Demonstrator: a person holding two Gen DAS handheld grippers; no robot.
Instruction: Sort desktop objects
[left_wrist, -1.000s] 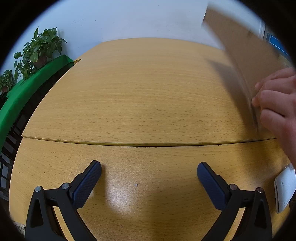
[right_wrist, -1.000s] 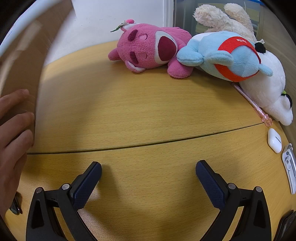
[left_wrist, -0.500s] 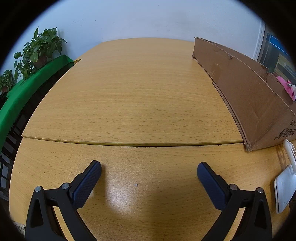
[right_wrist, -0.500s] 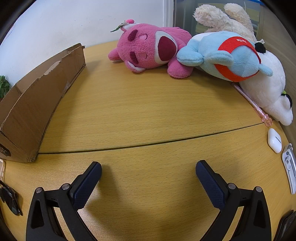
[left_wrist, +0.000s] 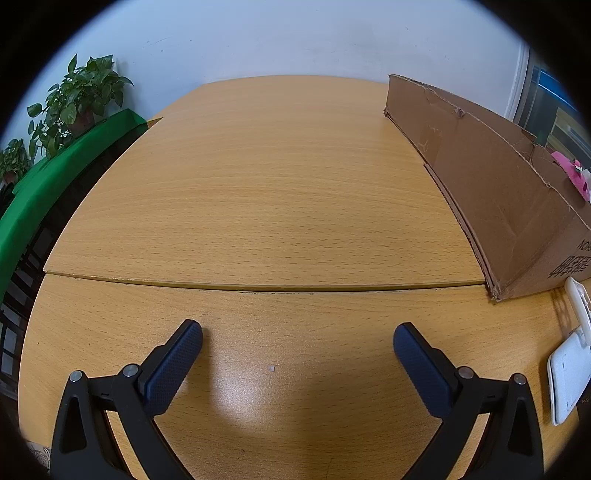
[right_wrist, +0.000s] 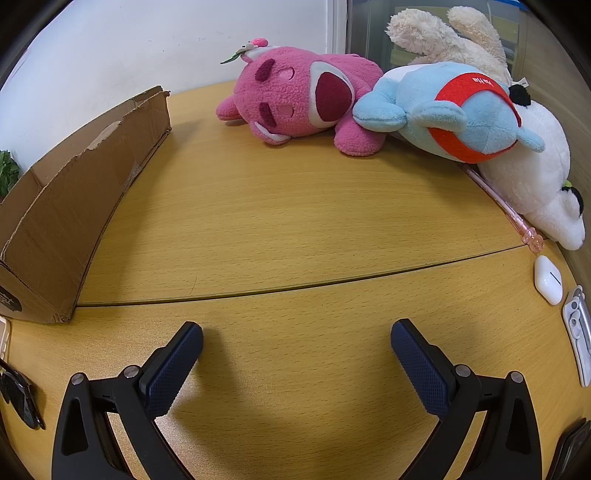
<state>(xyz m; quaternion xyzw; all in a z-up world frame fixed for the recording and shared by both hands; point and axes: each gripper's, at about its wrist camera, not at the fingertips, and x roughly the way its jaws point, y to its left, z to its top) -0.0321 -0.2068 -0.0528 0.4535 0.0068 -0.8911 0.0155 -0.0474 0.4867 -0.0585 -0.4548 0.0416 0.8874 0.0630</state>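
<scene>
A brown cardboard box (left_wrist: 491, 184) stands on the wooden desk at the right of the left wrist view and shows at the left of the right wrist view (right_wrist: 70, 206). A pink plush bear (right_wrist: 299, 99), a blue plush with a red band (right_wrist: 454, 114) and a white plush (right_wrist: 535, 192) lie at the far right of the desk. A pink pen (right_wrist: 506, 206) and a white earbud case (right_wrist: 548, 279) lie by them. My left gripper (left_wrist: 297, 339) is open and empty over bare desk. My right gripper (right_wrist: 296, 338) is open and empty.
A white flat device (left_wrist: 567, 373) lies at the right edge of the left wrist view. Dark sunglasses (right_wrist: 18, 398) lie at the left edge of the right wrist view, a white clip-like item (right_wrist: 580, 332) at its right edge. Green plants (left_wrist: 74, 103) stand beyond the desk's left edge.
One second ago a hand was setting the cardboard box down between the grippers. The hand has gone and the box stands still. Neither gripper has moved.
</scene>
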